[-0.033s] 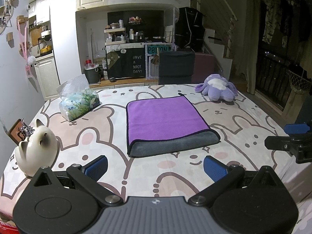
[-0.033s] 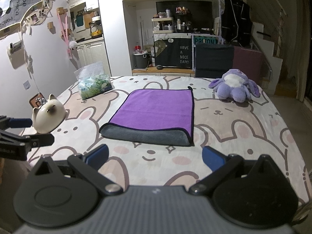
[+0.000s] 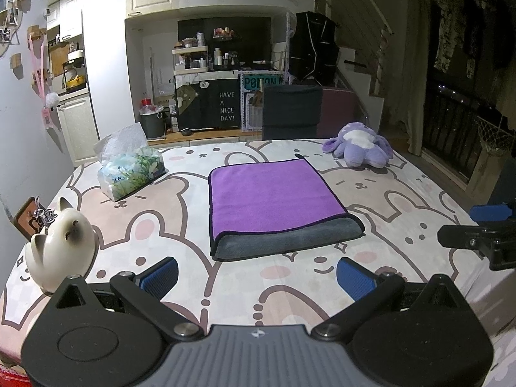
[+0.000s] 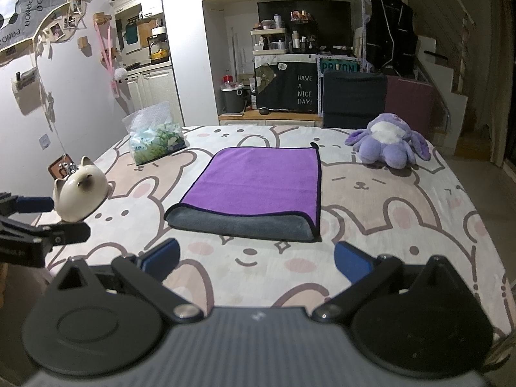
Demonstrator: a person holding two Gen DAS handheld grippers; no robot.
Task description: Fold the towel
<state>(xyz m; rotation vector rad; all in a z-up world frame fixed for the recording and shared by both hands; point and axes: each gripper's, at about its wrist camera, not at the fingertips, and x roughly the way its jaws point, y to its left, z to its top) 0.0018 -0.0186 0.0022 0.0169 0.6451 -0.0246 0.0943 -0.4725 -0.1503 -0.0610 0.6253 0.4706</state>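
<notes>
While I look along my left gripper (image 3: pixel 257 278), I see its two blue fingers (image 3: pixel 160 273) spread wide apart with nothing between them. My right gripper (image 4: pixel 256 262) is the same, wide apart and holding nothing. Both hang low over the near edge of the table (image 3: pixel 403 200), which has a cloth with bunny faces on it.

I see the towel (image 3: pixel 274 196) lying flat near the middle of the table, straight ahead at 12 o'clock from my left gripper. It is folded over. The top is purple and the near edge shows a soft gray fold. A thin dark line runs round the purple part. Neither gripper touches it.

From my right camera the towel (image 4: pixel 254 183) also sits at about 12 o'clock, with the gray fold facing me.

At 9 o'clock from the towel, close to my left gripper, is a white cat jar (image 3: pixel 61 242). At 10 o'clock is a tissue pack (image 3: pixel 130 167) with green leaves on it. At 2 o'clock, near the far edge, a purple plush toy (image 3: pixel 359 150) lies well apart from the towel.

I can see my right gripper poking in at 3 o'clock in the left camera, and my left gripper at 9 o'clock in the right camera.
</notes>
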